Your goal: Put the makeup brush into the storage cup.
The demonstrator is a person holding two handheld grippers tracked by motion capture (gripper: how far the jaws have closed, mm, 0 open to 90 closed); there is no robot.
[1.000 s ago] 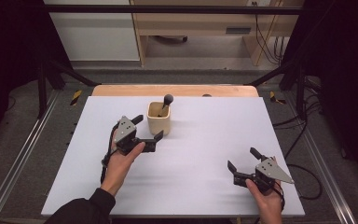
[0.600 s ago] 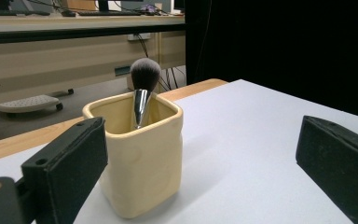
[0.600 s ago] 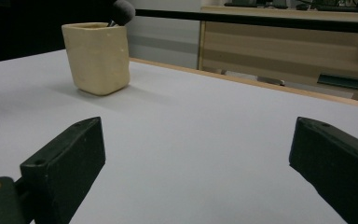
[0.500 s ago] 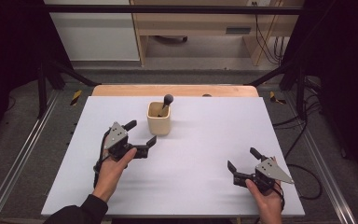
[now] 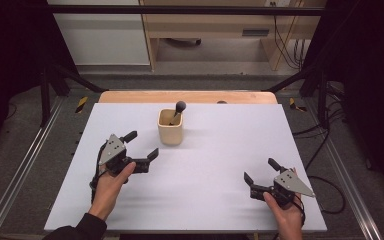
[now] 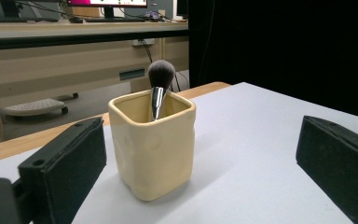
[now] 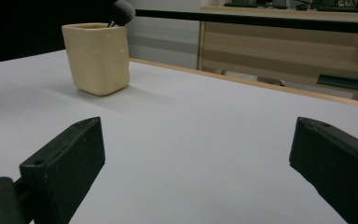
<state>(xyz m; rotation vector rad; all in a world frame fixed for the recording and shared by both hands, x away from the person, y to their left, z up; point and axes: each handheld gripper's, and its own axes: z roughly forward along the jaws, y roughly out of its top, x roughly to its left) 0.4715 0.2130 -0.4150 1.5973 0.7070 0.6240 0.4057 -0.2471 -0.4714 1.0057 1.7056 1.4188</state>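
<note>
Work in hand: makeup brush (image 5: 179,108) standing in cream cup (image 5: 170,127); judged placement step looks done, brush is inside, head up.
Cup place: on white surface (image 5: 215,195), about 12 o'clock from surface centre, near far edge, upright.
Brush place: handle down in cup, leans toward cup's 1 o'clock corner in high view; dark bristle head sticks above rim; in left gripper view brush (image 6: 160,84) metal ferrule shows just over the rim of cup (image 6: 152,144).
Left gripper (image 5: 140,150): at 8 o'clock from cup, near it but apart; fingers spread wide, nothing between them; aimed toward the cup, cup sits between the two fingers (image 6: 63,170) farther off in its own view, no contact.
Right gripper (image 5: 261,177): at 4 o'clock from cup, well apart, near front right of surface; fingers (image 7: 65,163) spread wide, empty; low over the surface; cup (image 7: 98,58) seen far off at upper left of its view.
Hands: left hand (image 5: 111,181) and right hand (image 5: 283,212) each grip a handle, forearms come in from 6 o'clock.
Done, as judged: brush in cup, nothing loose on surface.
Left, as judged: little or nothing; maybe just parking both grippers clear; if the brush is meant to come out instead, no grasp has started.
Risk: left gripper closest, a nudge could tip the cup.
</note>
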